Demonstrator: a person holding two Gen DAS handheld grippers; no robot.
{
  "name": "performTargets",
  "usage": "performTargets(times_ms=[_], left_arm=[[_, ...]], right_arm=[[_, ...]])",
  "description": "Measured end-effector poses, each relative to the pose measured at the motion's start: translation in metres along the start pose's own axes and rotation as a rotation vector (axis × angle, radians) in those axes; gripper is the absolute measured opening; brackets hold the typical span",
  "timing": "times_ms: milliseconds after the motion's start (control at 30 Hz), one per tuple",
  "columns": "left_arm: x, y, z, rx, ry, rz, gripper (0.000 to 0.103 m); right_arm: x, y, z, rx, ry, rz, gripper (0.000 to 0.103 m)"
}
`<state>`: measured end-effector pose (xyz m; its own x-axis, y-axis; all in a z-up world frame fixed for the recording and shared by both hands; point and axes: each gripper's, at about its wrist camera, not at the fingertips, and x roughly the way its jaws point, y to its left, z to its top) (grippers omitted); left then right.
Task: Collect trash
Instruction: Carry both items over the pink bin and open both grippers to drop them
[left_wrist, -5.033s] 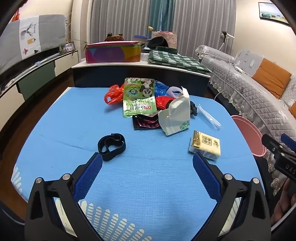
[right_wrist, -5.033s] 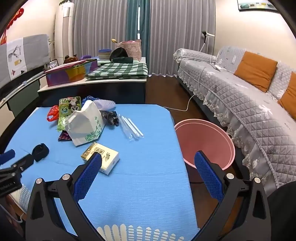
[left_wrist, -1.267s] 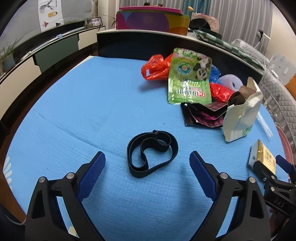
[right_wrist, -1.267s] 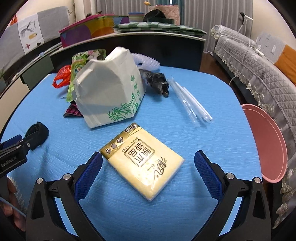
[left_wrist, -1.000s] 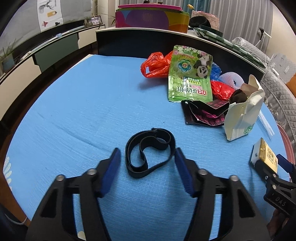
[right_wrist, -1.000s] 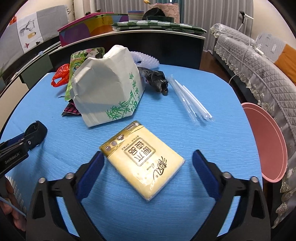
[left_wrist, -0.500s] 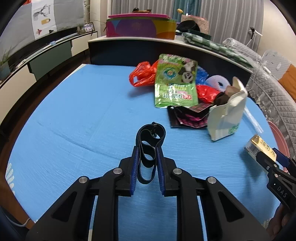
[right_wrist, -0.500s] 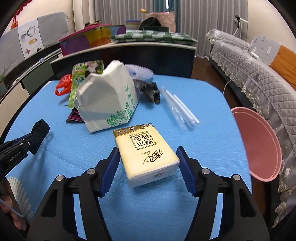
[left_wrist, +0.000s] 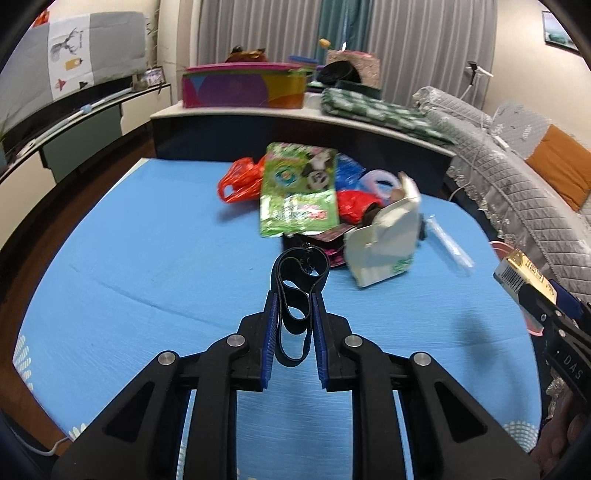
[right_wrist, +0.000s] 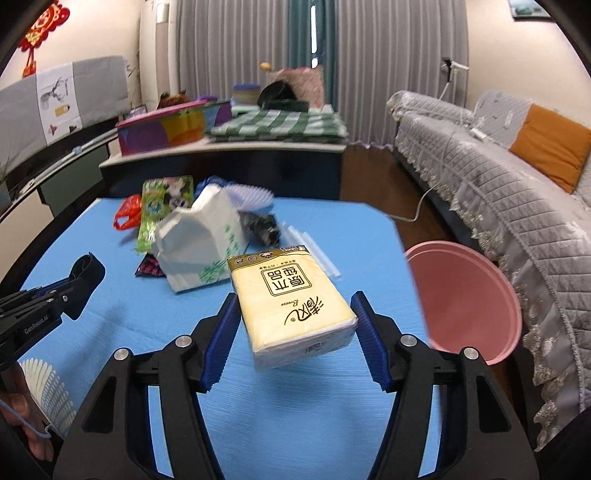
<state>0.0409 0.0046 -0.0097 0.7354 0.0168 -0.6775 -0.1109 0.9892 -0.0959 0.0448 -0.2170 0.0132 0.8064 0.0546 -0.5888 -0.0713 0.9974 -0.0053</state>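
Both tools lifted off the blue worktop, each with a catch.

The left tool tilts downward, its ribbed blue pads pinching a black elastic band — a limp, flat loop that droops between them, clear of the cloth. The right tool, also angled down, clamps a soft rectangular tissue pack in cream plastic wrap with a gold edge, printed with Chinese characters — near the round pink bin.

Even indoor light, soft shadows, motion blur, fisheye bending, dark corners
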Motion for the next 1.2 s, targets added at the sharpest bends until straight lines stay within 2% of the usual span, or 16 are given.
performTargets(times_ms=[333, 633, 1033, 1200], left_arm=[[-0.03, -0.048, 0.014, 0.097, -0.046, -0.109, 0.018], [-0.044, -0.11, 0.029, 0.185, -0.063, -0.212, 0.018], [-0.031, -0.205, 0.049, 0.263, -0.071, -0.331, 0.017], [-0.014, -0.246, 0.053, 0.299, -0.058, -0.377, 0.017]], right_arm=[[-0.045, -0.064, 0.013, 0.094, -0.07, -0.081, 0.061], [-0.075, -0.13, 0.036, 0.151, -0.123, -0.153, 0.061], [-0.075, -0.204, 0.071, 0.099, -0.17, -0.244, 0.061], [-0.059, -0.23, 0.065, 0.102, -0.172, -0.279, 0.061]])
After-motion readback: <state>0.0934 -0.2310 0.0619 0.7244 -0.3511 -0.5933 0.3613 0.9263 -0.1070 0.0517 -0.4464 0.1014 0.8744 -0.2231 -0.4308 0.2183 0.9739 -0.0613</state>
